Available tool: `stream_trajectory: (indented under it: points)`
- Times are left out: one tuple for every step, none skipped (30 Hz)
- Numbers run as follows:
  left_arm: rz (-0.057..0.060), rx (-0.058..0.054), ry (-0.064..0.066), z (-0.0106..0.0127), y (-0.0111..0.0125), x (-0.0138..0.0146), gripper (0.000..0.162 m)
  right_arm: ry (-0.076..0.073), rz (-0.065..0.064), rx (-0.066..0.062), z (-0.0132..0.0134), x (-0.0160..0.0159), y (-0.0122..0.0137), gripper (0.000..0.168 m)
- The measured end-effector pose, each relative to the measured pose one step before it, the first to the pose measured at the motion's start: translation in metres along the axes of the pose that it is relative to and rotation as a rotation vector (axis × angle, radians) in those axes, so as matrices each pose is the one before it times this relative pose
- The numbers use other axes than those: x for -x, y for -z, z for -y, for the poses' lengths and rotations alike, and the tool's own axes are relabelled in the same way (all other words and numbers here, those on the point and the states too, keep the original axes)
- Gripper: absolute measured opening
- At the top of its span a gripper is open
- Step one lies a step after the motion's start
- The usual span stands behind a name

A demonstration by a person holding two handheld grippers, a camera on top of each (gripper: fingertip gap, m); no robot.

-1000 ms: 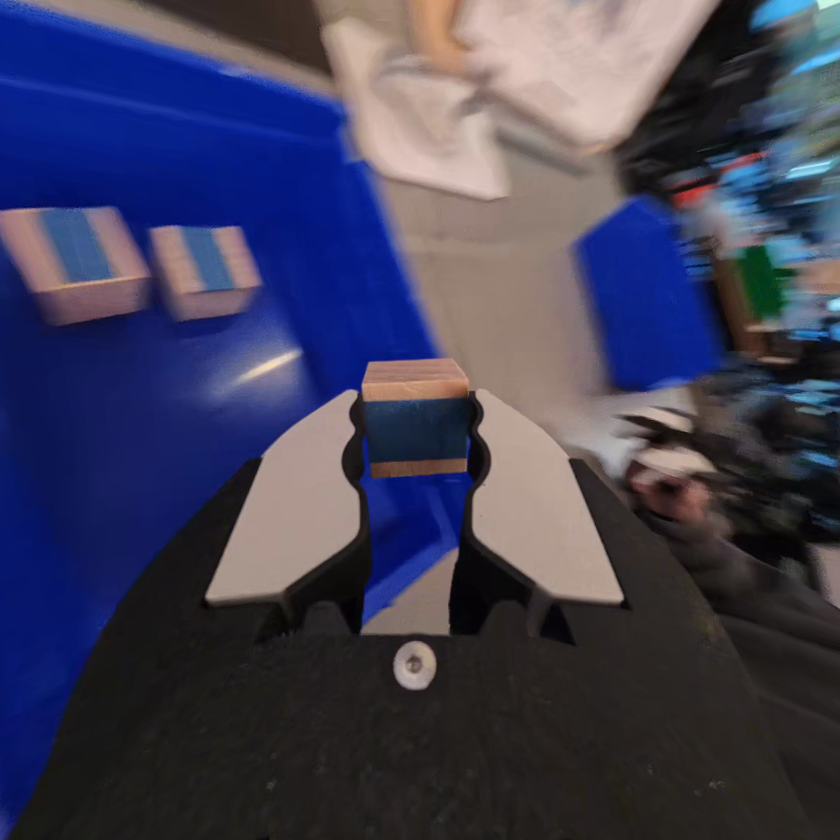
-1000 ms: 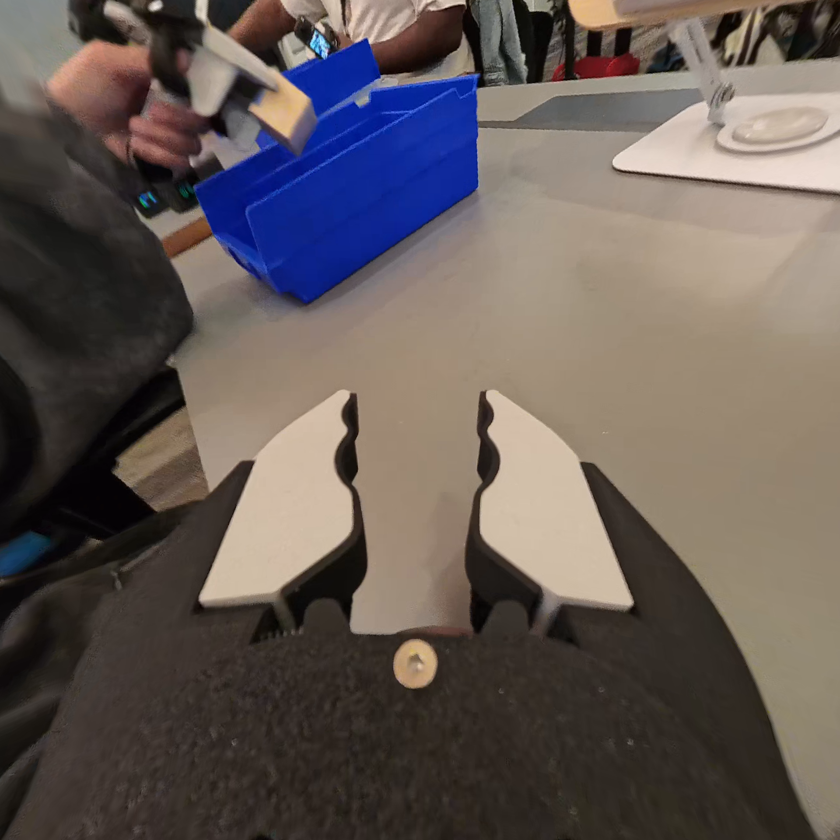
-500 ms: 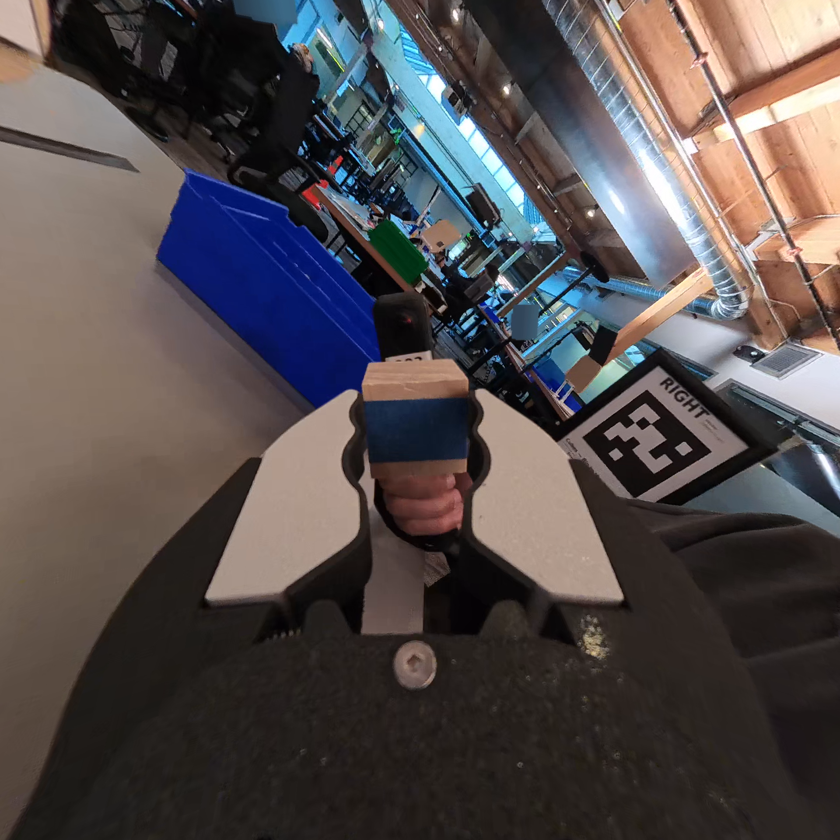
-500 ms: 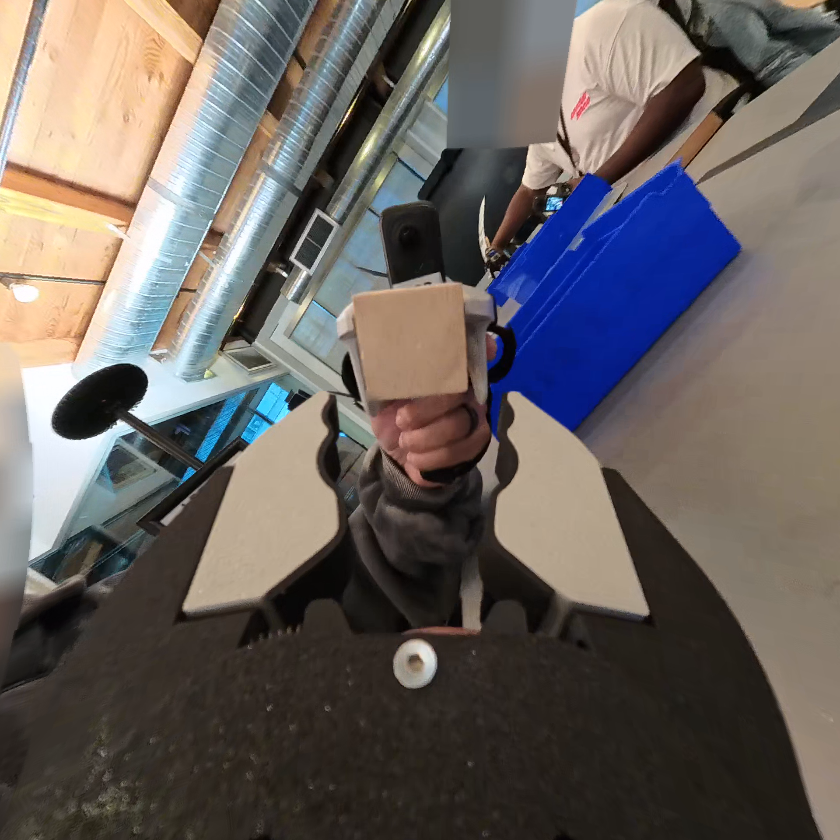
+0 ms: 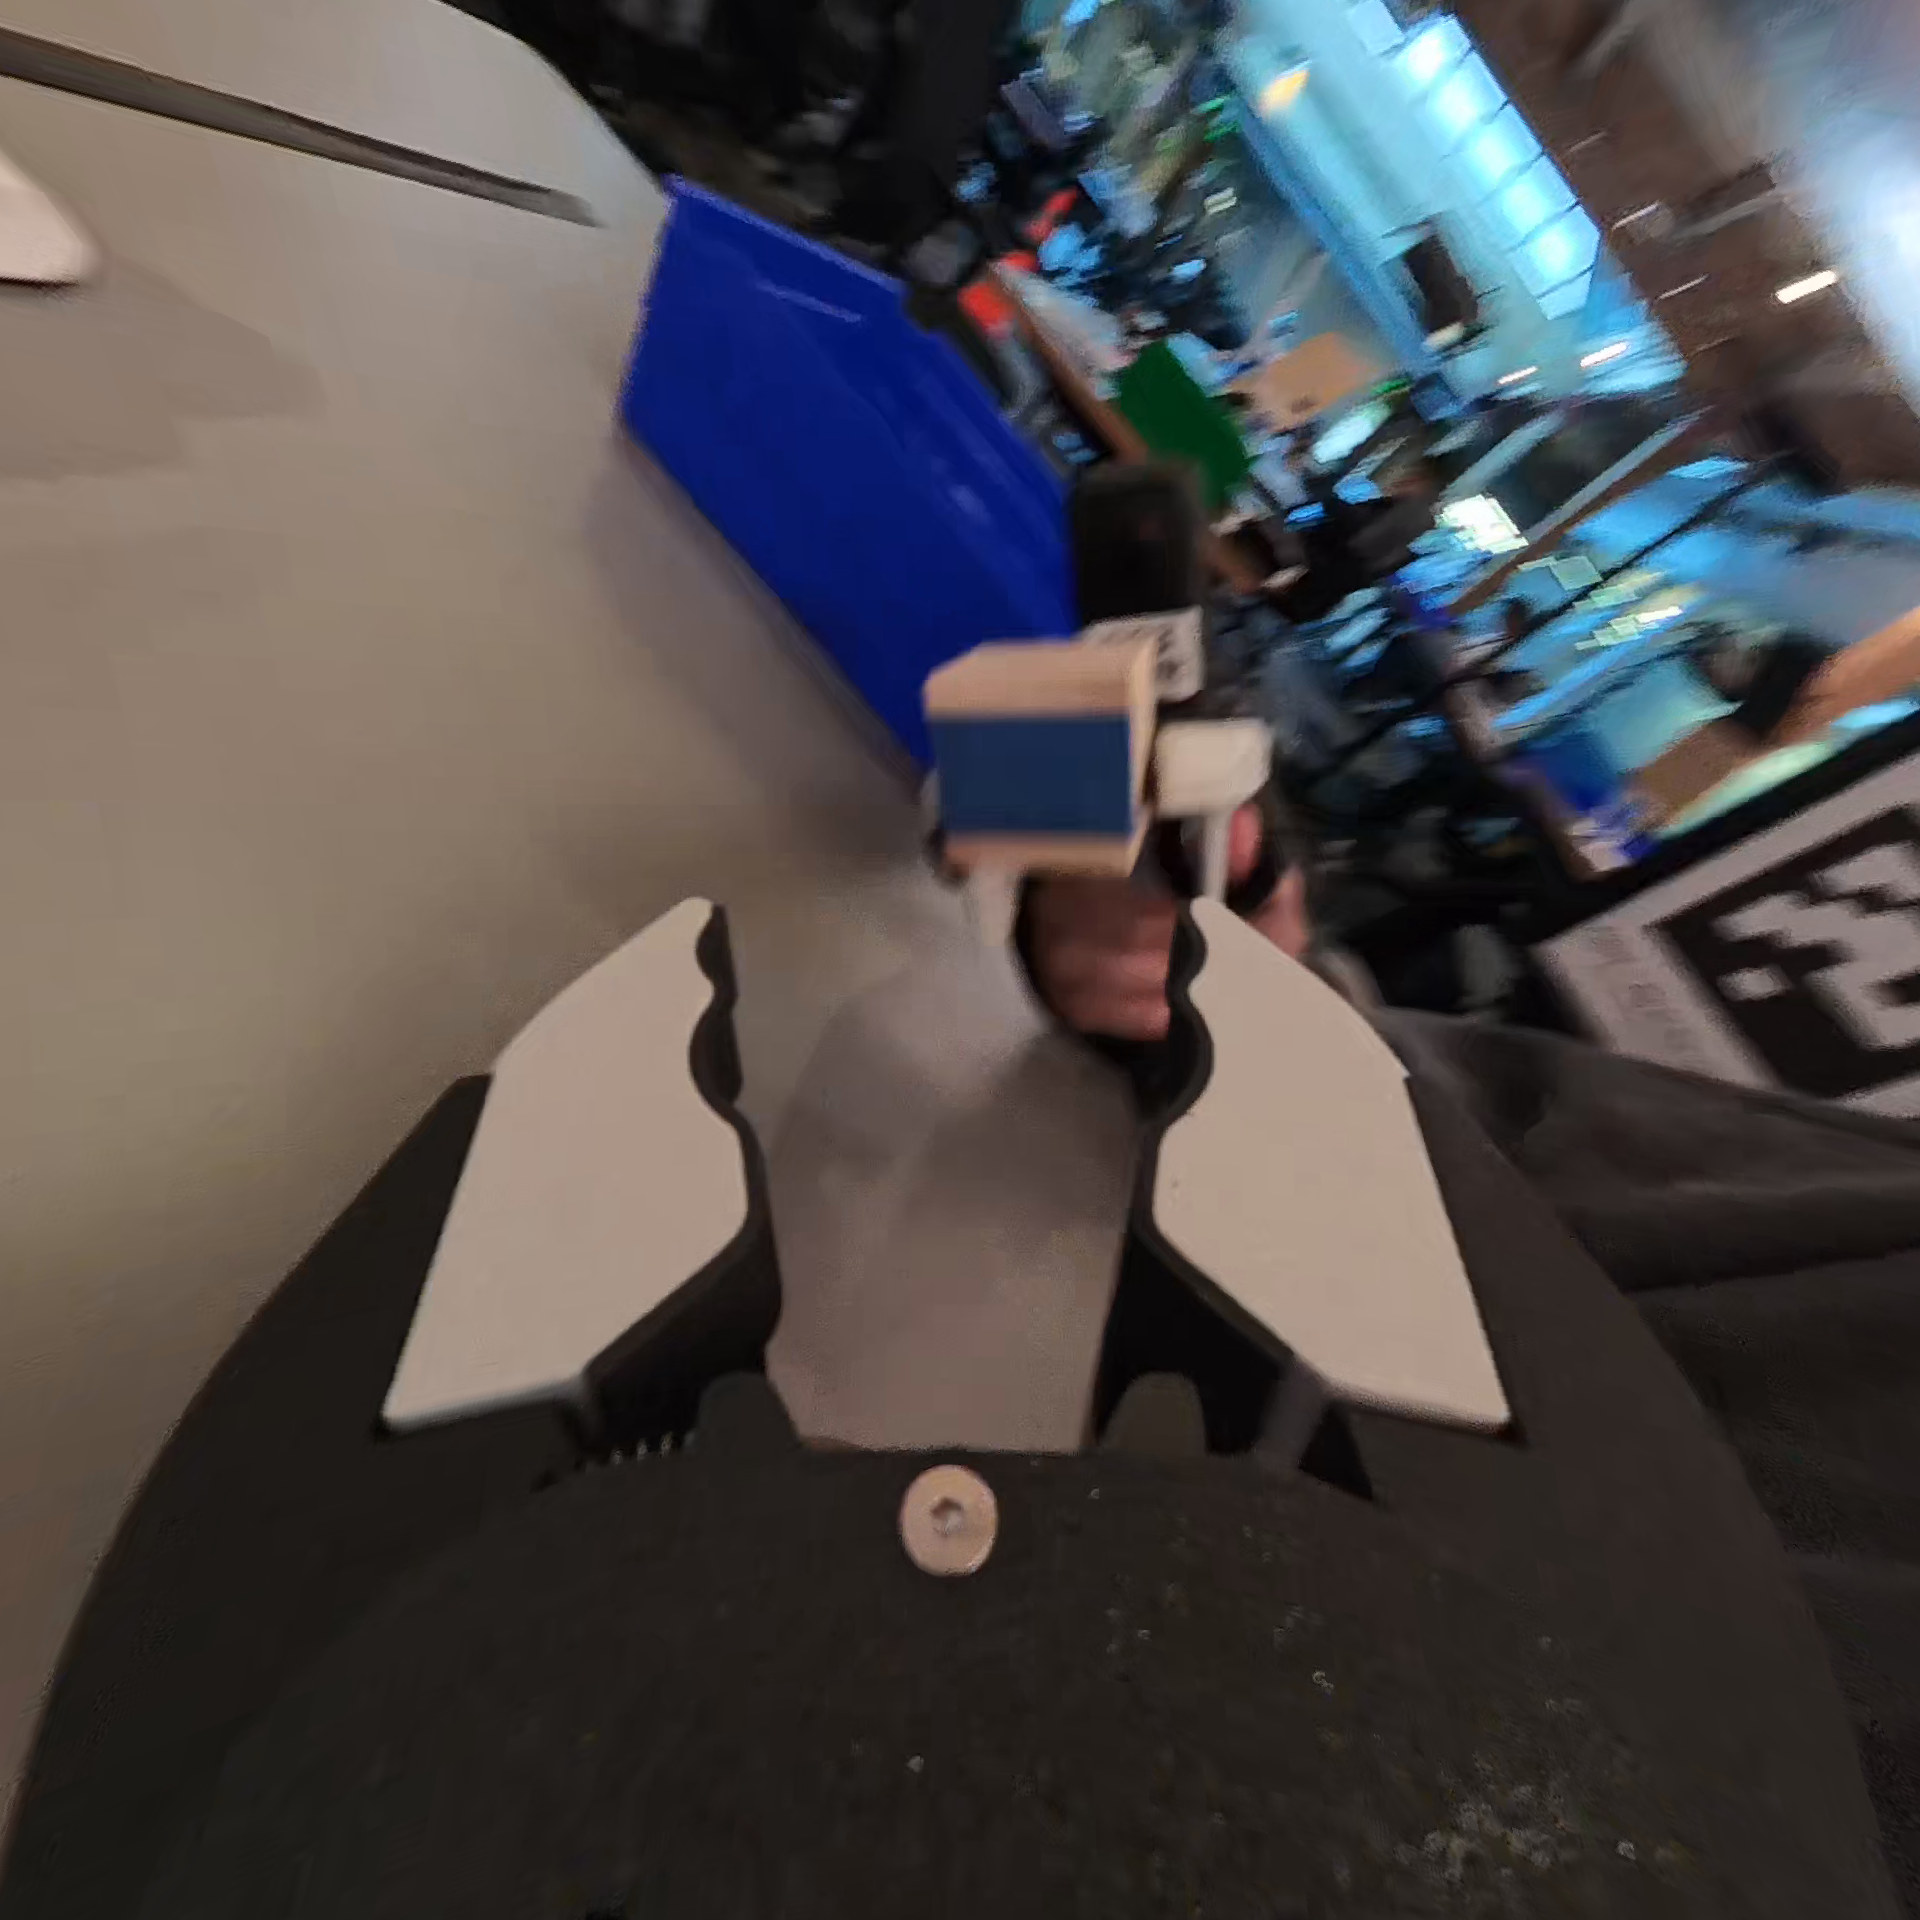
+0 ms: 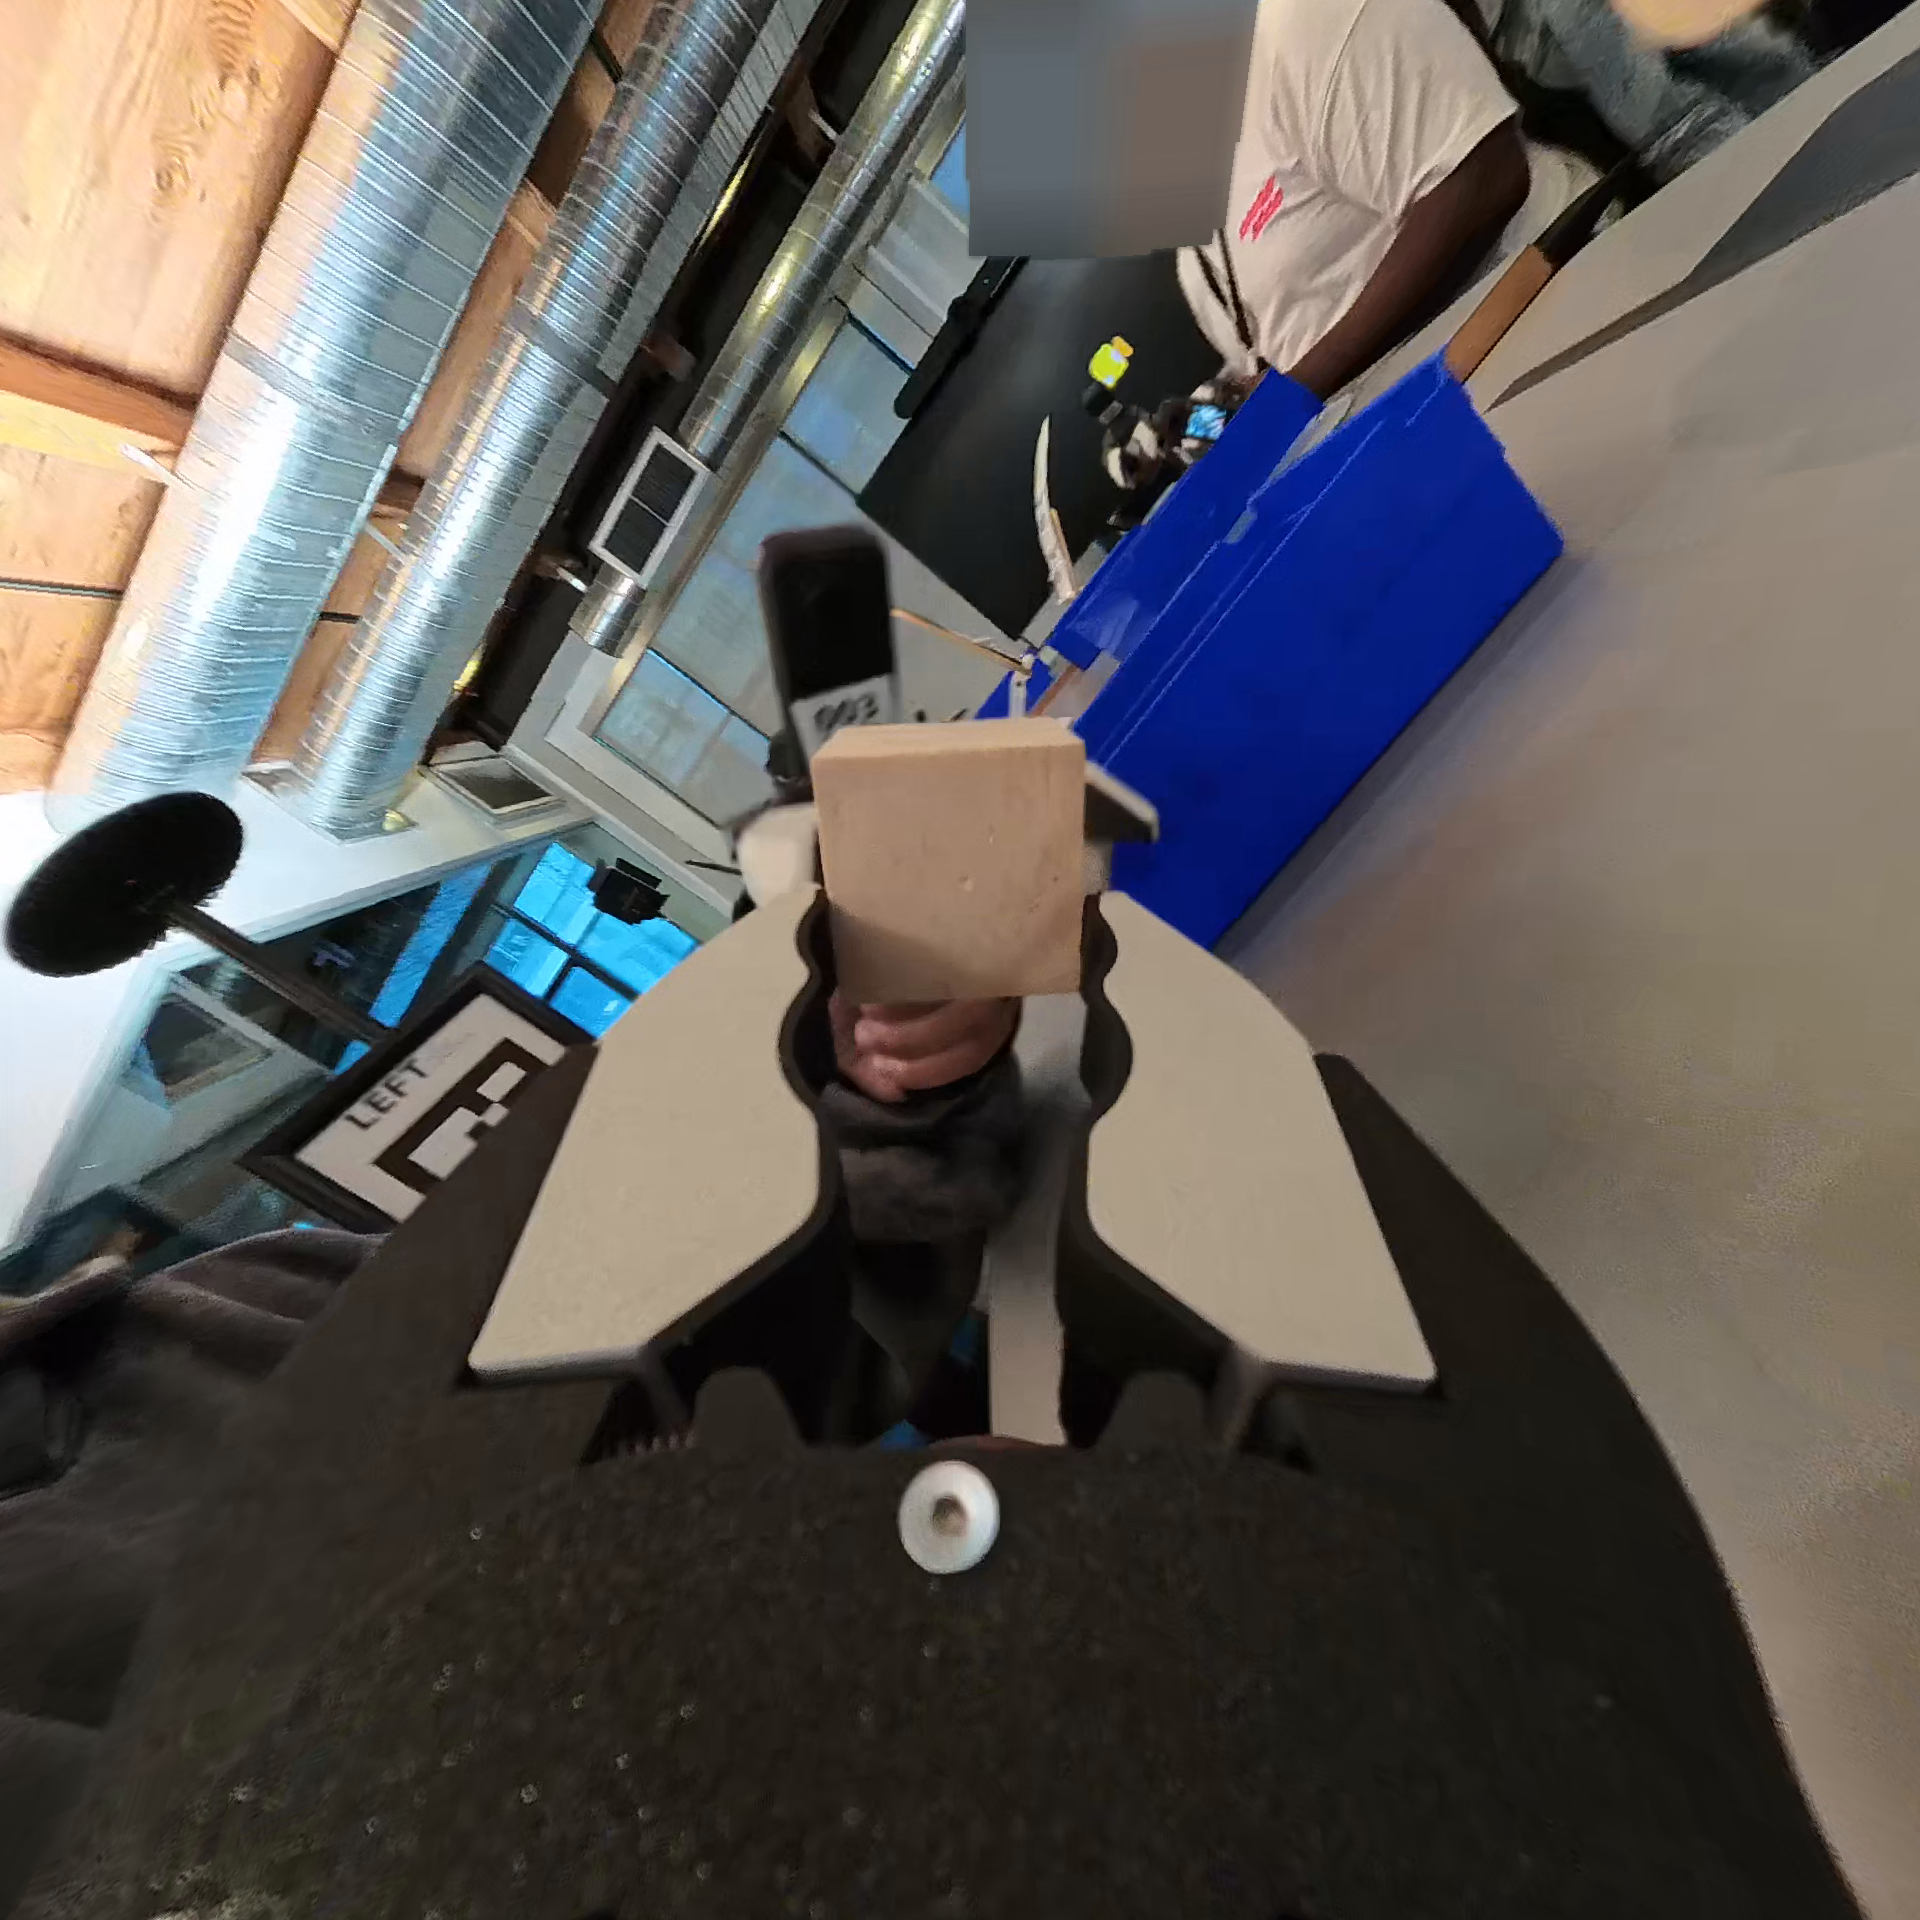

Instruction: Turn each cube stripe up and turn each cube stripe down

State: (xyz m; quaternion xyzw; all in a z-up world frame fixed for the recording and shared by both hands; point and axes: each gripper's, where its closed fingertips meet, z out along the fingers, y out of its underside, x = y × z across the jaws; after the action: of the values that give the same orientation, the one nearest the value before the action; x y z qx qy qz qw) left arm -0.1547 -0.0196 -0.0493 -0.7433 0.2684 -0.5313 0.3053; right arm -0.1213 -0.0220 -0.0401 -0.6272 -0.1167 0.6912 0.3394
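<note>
Wooden cube (image 6: 951,868) held in air above tabletop (image 6: 1662,935), clamped between fingers of right gripper (image 6: 951,940); plain face toward its camera, blue stripe (image 5: 1029,795) toward left gripper (image 5: 951,961), whose fingers stand apart and empty just short of cube. Judged a mid-air handover to re-turn cube. Blue bin (image 6: 1320,665) behind, near tabletop's far edge; bystander beyond. Nothing blocks the path.

A grey desk (image 6: 1662,935) is seen beneath silver ventilation ducts (image 6: 343,436) and timber ceiling beams (image 6: 135,187); blue-lit windows (image 6: 582,935) and cluttered workstations (image 5: 1455,540) are blurred in the background.
</note>
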Motion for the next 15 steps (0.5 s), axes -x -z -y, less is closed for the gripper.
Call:
stream_trajectory:
  points:
    - [0.0919, 0.0055, -0.0475, -0.01031, 0.00892, 0.00602, 0.077, 0.031, -0.0218, -0.0061, 0.00544, 0.00142, 0.00537, 0.045]
    - [0.0933, -0.003, -0.0393, -0.01227, 0.00754, 0.00754, 0.075, 0.0334, -0.0211, -0.0072, 0.00582, 0.00149, 0.00553, 0.045]
    - [0.0826, -0.0083, -0.028, -0.0139, 0.00576, 0.00722, 0.074, 0.0327, -0.0268, -0.0015, 0.00502, 0.00058, 0.00511, 0.045]
    - [0.0641, -0.0112, -0.0185, -0.01386, 0.0047, 0.00591, 0.073, 0.0324, -0.0433, 0.0025, 0.00395, -0.00215, 0.00461, 0.045]
    - [0.0454, -0.0248, -0.0098, -0.01145, 0.00439, 0.00441, 0.071, 0.0376, -0.0575, 0.0079, 0.00263, -0.00433, 0.00423, 0.045]
    - [0.0321, -0.0106, -0.0035, -0.01043, 0.00297, 0.0038, 0.07, 0.0436, -0.0569, 0.0117, 0.00122, -0.0044, 0.00367, 0.045]
    - [0.017, 0.0083, -0.006, -0.00779, 0.00163, 0.0018, 0.069, 0.0437, -0.0517, 0.0132, 0.00068, -0.0037, 0.00329, 0.045]
    - [0.0025, 0.0101, -0.0135, -0.00372, 0.00072, -0.00018, 0.069, 0.0426, -0.0459, 0.0128, 0.00145, -0.00291, 0.00326, 0.045]
    - [-0.0049, 0.0127, -0.0141, -0.00088, -0.00017, -0.00116, 0.069, 0.0362, -0.0423, 0.0075, 0.00368, -0.00181, 0.00422, 0.045]
    - [-0.0027, -0.0019, -0.014, 0.00238, -0.00025, -0.00078, 0.069, 0.0336, -0.0306, 0.0002, 0.00737, 0.00079, 0.00691, 0.045]
    - [0.0005, -0.0047, -0.0187, 0.0027, -0.00003, -0.00052, 0.068, 0.0326, -0.0327, -0.0104, 0.01224, 0.0018, 0.01058, 0.045]
    - [0.0004, 0.0053, -0.0212, 0.0006, -0.00023, -0.00101, 0.067, 0.0444, -0.0491, -0.0172, 0.01692, 0.00019, 0.01464, 0.045]
    - [0.0045, 0.003, -0.0171, 0.00001, 0.00007, -0.00076, 0.067, 0.0553, -0.0808, -0.0129, 0.01961, -0.00533, 0.01863, 0.045]
    - [0.0033, -0.003, -0.0093, -0.00014, 0.00029, -0.00124, 0.066, 0.0478, -0.1045, -0.0073, 0.02, -0.0123, 0.02148, 0.045]
    - [-0.0099, 0.0048, -0.0045, -0.00153, 0.0, -0.00335, 0.066, 0.0382, -0.108, -0.0003, 0.0181, -0.01758, 0.02177, 0.045]
